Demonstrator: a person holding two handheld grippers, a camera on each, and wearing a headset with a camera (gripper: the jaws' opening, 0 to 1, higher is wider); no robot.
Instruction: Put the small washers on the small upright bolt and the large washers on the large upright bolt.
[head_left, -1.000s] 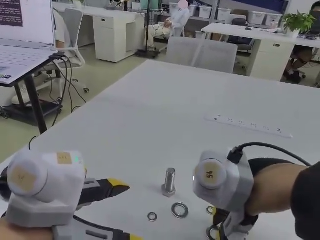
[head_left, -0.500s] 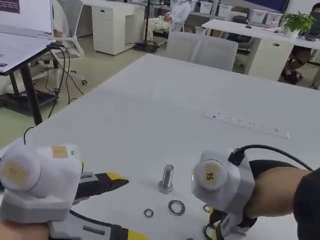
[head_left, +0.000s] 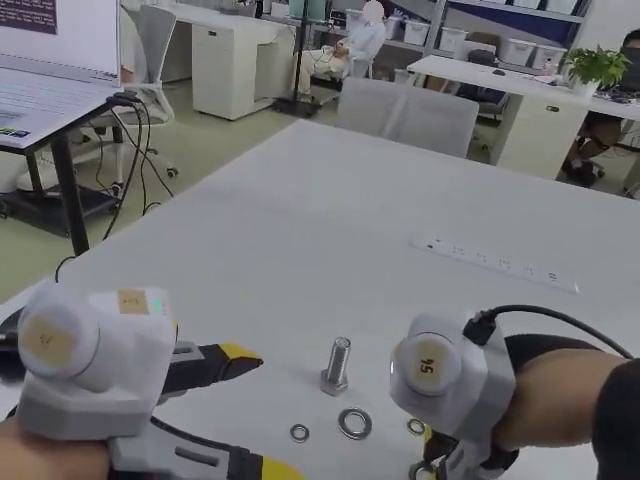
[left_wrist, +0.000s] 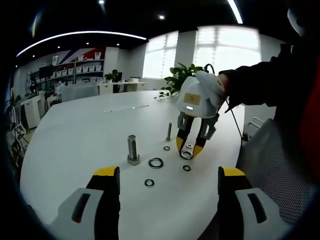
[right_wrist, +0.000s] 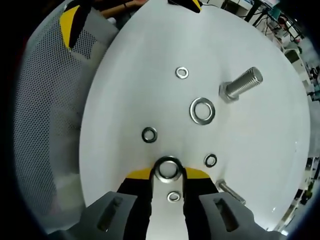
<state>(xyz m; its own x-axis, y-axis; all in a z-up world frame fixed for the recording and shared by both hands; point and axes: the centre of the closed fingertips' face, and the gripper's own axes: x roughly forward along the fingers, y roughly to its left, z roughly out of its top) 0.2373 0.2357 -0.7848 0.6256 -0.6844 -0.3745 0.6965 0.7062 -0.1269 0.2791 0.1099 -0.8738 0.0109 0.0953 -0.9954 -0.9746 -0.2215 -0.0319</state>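
Right gripper (right_wrist: 168, 173) jaws narrow, pinching washer (right_wrist: 168, 168) low over worktop (right_wrist: 145, 95), near small bolt (right_wrist: 230, 192). Left gripper (left_wrist: 168, 174) jaws wide, empty. Ring looks large to me: I'd carry it to large bolt (right_wrist: 240, 84), level hole over tip, release gently

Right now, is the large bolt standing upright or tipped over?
Upright. The large bolt stands on its hex head on the table, threaded shank pointing up; the left gripper view shows the same.
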